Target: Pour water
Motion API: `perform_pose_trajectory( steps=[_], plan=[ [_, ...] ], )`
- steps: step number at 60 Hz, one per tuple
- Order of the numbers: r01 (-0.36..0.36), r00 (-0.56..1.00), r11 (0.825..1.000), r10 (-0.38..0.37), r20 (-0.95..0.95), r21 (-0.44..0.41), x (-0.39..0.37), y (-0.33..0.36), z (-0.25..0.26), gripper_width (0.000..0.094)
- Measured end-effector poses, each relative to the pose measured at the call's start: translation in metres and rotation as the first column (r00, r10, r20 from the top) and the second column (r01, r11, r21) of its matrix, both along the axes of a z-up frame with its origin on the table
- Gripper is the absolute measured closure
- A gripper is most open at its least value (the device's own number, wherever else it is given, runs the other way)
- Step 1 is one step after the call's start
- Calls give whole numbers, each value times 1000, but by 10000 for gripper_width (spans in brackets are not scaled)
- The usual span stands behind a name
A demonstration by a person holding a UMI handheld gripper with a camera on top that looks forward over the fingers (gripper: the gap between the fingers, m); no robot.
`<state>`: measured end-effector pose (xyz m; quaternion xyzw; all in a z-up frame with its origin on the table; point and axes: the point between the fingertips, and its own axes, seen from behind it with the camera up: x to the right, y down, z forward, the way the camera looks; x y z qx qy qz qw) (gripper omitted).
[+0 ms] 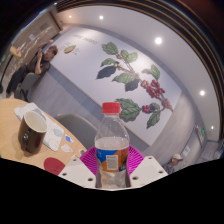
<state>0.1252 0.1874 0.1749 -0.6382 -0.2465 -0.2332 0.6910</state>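
Observation:
My gripper point(111, 168) is shut on a clear plastic water bottle point(111, 140) with a red cap point(112, 108) and an orange and blue label. The bottle stands upright between the pink pads point(93, 160) and both press on its sides. It is held up above the wooden table point(12, 120). A dark brown mug-like cup point(33, 130) stands on the table to the left of the fingers. A second small clear bottle with a blue label point(66, 140) stands between the cup and my fingers.
A red round lid or coaster point(54, 163) lies on the table by the left finger. White paper point(24, 108) lies beyond the cup. A person point(40, 62) stands far off at the left by a wall. The wall ahead bears a leaf and berry mural point(135, 80).

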Motion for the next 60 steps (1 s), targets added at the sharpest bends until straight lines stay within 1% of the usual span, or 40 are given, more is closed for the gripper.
perform_pose_trajectory(
  steps=[1,3,6,10,13,16,20,21,22,23,26,35,38,43,45,46,48,51,52,53,55,56,57,59,60],
  plan=[
    [-3,997,1000,3,83,5,1,-7,17,605],
    [-7,970,999,-1,245,34,-15,-8,25,604],
    [-29,883,997,-5,470,66,-37,-8,42,604],
    [-52,665,993,-44,745,105,-67,-1,46,606],
    [-80,468,990,-69,881,120,-84,0,42,605],
    [-114,280,985,-94,955,130,-98,8,35,605],
    [-146,53,979,-133,990,139,-113,3,31,604],
    [-162,18,977,-135,991,136,-111,3,36,603],
    [-160,-20,977,-147,989,142,-117,0,32,603],
    [-169,-41,978,-129,991,120,-113,3,52,605],
    [-161,-90,981,-126,988,111,-109,2,51,604],
    [-157,-150,983,-120,981,96,-108,-3,49,602],
    [-157,-144,983,-120,982,97,-101,-12,54,604],
    [-155,-90,983,-116,989,101,-114,4,48,604],
    [-158,-43,981,-118,992,109,-95,-23,67,604],
    [-154,-1,981,-119,993,117,-105,-3,60,604],
    [-145,108,981,-112,988,127,-105,-2,70,604],
    [-112,343,983,-98,934,144,-99,2,88,603],
    [-104,430,979,-114,896,175,-86,-15,82,603],
    [-94,520,984,-82,850,152,-86,0,93,605],
    [-79,705,987,-44,708,141,-84,7,100,602],
    [-71,786,989,-26,617,132,-82,11,101,603],
    [-59,864,990,-15,503,131,-82,11,89,602],
    [-63,958,993,31,286,102,-83,19,84,601],
    [-77,981,992,58,183,99,-70,-1,91,601]
  ],
)
